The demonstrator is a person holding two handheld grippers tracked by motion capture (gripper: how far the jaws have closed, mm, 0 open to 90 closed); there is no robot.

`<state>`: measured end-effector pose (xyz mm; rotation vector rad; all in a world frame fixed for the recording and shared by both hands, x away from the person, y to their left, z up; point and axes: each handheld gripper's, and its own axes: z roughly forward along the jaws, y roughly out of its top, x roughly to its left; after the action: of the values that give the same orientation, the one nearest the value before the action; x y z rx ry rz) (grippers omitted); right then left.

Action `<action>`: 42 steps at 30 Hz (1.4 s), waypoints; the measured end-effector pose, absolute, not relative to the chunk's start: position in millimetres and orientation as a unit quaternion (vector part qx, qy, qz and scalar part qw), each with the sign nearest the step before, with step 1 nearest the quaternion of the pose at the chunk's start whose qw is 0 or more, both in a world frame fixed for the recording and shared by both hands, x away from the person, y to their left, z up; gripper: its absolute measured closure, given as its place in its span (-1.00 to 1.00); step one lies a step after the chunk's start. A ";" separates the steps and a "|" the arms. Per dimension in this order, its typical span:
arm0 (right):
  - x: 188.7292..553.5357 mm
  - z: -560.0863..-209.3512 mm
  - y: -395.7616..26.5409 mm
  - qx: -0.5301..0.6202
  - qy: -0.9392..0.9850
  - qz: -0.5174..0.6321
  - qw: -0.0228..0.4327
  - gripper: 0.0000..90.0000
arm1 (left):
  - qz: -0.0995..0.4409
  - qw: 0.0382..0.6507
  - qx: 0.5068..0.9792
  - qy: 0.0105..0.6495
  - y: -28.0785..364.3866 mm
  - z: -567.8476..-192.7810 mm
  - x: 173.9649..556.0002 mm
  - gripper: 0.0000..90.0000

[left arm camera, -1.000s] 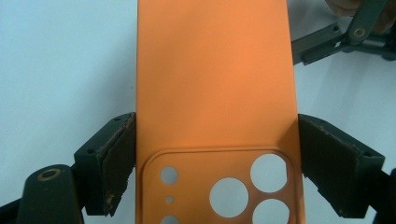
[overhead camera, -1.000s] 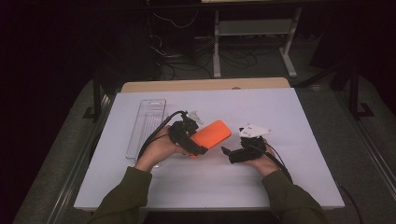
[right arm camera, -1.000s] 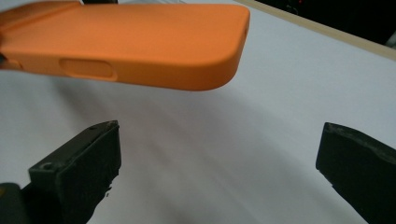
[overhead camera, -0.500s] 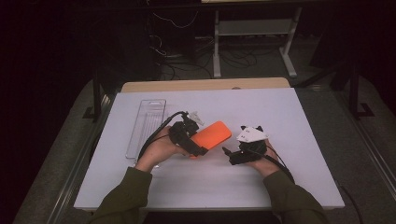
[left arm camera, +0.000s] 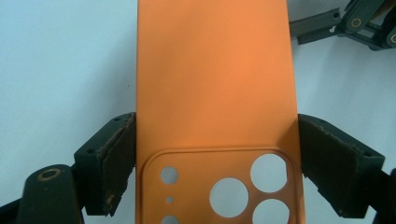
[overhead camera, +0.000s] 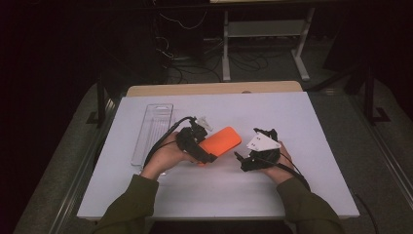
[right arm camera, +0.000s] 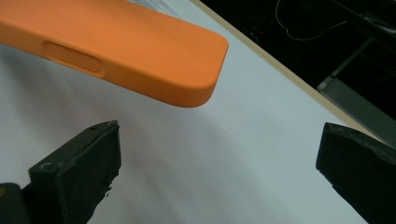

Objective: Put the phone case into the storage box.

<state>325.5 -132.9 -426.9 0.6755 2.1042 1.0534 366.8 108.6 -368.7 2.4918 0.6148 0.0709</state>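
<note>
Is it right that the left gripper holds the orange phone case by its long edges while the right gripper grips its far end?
Not quite. In the right gripper view the right gripper stands open, short of the orange phone case. The left gripper does clamp its long edges.

The orange phone case [overhead camera: 220,142] is a smooth, matte shell with rounded corners. Its camera end bears a raised rounded-square frame pierced by three large round holes and a few small ones; one long side edge carries a shallow oval button recess. It is held clear of the white surface [overhead camera: 302,117], tilted, between the pads of the left hand-held gripper [left arm camera: 217,163], which press on its two long sides near the camera end. It hangs over the middle of the surface, slightly nearer the front edge.
</note>
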 end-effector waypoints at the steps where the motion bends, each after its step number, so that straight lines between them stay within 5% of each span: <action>1: 324.9 -426.5 -132.9 0.257 0.809 0.401 0.344 -1.00 | 0.026 0.282 0.931 0.230 108.3 -368.7 366.7 -0.65; 42: 311.4 -420.1 -122.7 0.147 0.812 0.318 0.467 -1.00 | 0.030 0.296 0.924 0.240 109.2 -369.3 367.2 -0.65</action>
<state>311.4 -122.7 -420.1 0.3608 1.9918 0.7805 367.2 109.2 -369.3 2.4582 0.6384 0.0807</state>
